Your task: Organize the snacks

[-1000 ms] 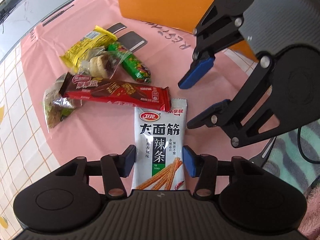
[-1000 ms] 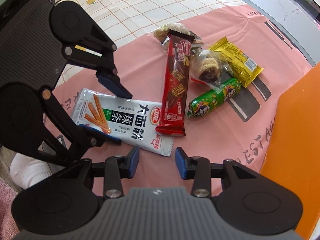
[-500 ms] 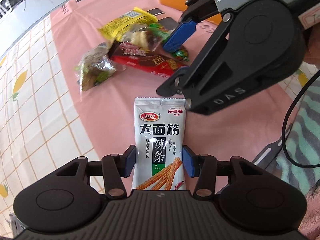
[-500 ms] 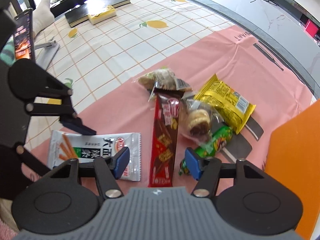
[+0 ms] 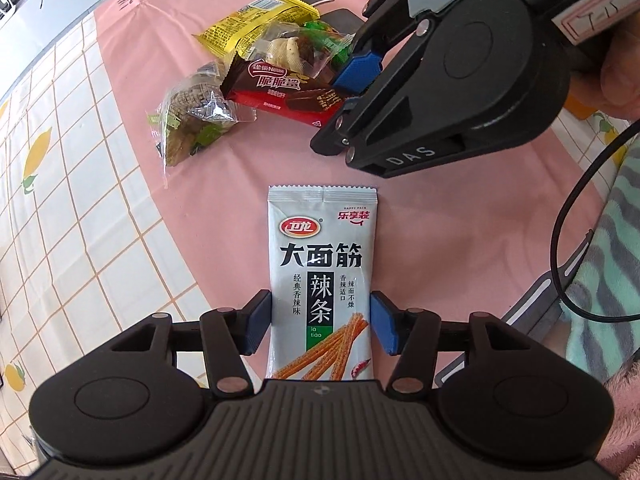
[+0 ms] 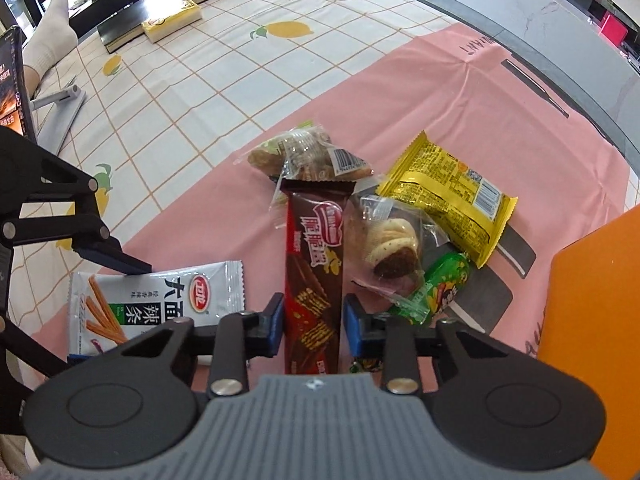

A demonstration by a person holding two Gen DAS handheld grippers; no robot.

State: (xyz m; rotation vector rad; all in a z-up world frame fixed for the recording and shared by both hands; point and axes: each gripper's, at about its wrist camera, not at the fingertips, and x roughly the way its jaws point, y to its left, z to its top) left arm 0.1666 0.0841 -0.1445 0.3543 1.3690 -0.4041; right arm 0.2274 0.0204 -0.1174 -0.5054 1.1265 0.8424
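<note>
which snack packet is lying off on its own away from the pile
The grey-white spicy-strip packet with orange sticks printed on it. It lies flat on the pink cloth, touching no other snack, while the other wrappers overlap in a heap.

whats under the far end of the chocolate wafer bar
The wafer bar's far end lies on a clear-wrapped snack, overlapping its near edge. The rest of that snack pokes out beyond it. Whether anything else lies beneath the bar is hidden.
</note>
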